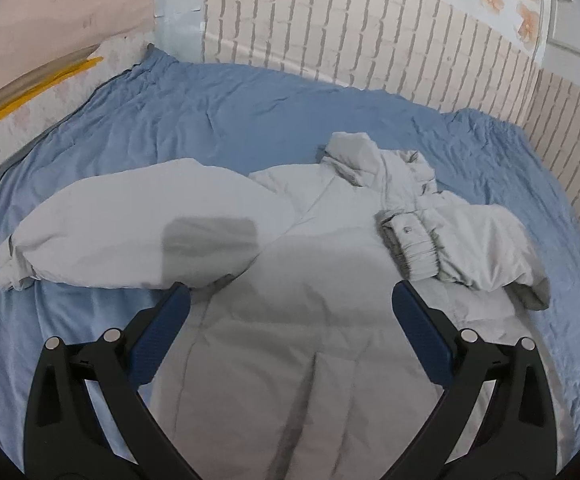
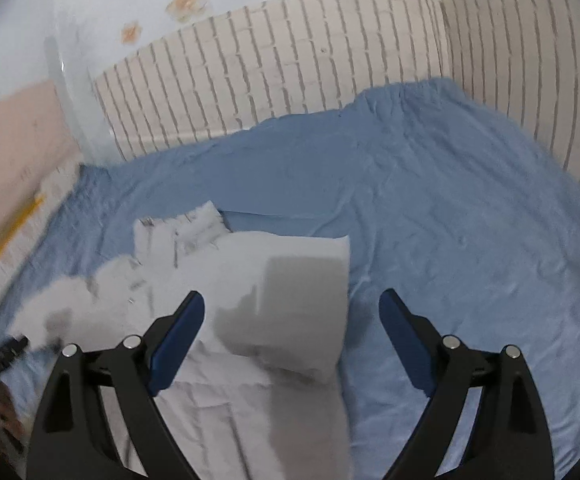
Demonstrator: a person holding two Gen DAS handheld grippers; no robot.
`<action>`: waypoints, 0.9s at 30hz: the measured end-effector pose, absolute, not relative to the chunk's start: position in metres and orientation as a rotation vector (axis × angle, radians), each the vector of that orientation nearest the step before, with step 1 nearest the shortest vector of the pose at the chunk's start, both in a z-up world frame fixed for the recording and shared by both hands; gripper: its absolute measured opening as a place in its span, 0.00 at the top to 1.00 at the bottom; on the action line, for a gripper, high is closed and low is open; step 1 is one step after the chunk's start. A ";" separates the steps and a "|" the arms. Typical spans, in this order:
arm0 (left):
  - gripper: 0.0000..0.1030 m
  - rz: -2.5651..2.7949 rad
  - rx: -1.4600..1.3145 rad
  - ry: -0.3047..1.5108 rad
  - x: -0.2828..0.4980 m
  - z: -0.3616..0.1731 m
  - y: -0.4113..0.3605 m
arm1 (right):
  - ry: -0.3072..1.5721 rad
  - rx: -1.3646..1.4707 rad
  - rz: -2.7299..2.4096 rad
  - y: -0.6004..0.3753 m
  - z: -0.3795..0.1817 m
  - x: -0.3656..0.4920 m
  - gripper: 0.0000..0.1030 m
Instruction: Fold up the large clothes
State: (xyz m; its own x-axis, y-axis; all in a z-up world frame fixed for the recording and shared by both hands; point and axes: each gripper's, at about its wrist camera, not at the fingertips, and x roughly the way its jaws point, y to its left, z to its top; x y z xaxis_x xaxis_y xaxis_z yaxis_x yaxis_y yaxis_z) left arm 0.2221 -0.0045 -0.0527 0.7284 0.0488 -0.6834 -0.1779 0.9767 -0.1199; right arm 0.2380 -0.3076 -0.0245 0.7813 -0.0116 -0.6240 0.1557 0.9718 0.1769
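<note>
A pale grey padded jacket lies spread on a blue bed sheet. Its left sleeve stretches out to the left. The right sleeve is folded in over the body, its elastic cuff showing, with the collar bunched behind. My left gripper hovers open over the jacket's body, nothing between its fingers. In the right wrist view the jacket appears blurred with the folded sleeve on top. My right gripper stands open above that fold, gripping nothing.
The bed fills both views; a brick-pattern wall panel borders its far side and right side. A pink wall with a yellow strip runs along the left. Bare blue sheet lies right of the jacket.
</note>
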 end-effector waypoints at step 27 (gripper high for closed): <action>0.26 0.067 -0.167 1.101 0.418 -0.153 -0.168 | 0.639 0.482 -0.064 -0.380 -0.021 0.236 0.11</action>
